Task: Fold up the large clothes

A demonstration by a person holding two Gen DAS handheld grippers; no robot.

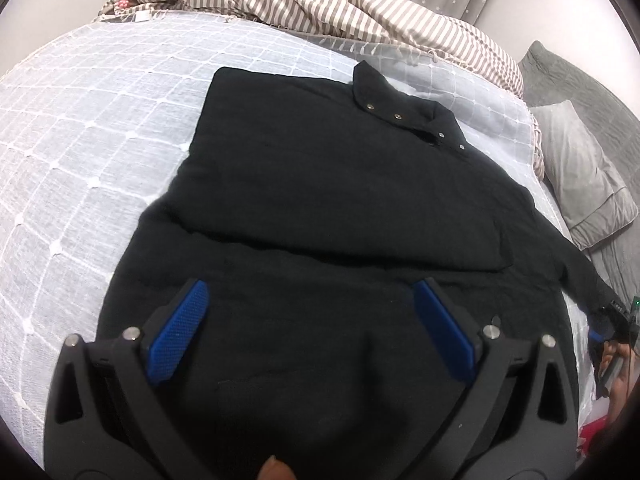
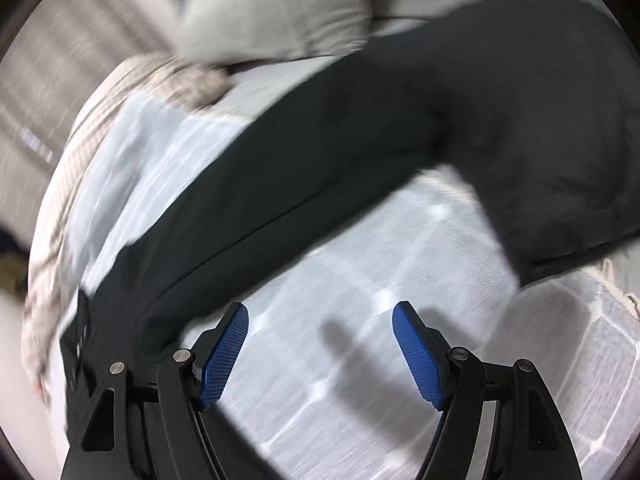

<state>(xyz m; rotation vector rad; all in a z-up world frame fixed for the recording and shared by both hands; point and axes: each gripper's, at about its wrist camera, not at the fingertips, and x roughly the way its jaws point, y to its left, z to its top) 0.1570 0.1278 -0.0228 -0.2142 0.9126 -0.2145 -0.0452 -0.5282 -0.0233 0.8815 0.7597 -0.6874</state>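
Observation:
A large black jacket (image 1: 328,184) with metal snap buttons at its collar lies flat on the bed, one sleeve folded across its body. Its other sleeve (image 1: 576,264) stretches out to the right. My left gripper (image 1: 312,288) is open and empty, hovering over the jacket's lower part. The right wrist view is motion-blurred: the stretched sleeve (image 2: 320,148) runs diagonally across it, cuff at lower left. My right gripper (image 2: 320,312) is open and empty over the bedcover, just right of the sleeve. It also shows at the left wrist view's right edge (image 1: 612,320), by the cuff.
The bed has a light blue cover with a white grid (image 1: 80,140). A striped brown-and-white blanket (image 1: 320,4) is bunched along the far edge. Grey pillows (image 1: 580,168) lie at the right. The cover's fringed edge (image 2: 616,280) shows at the right.

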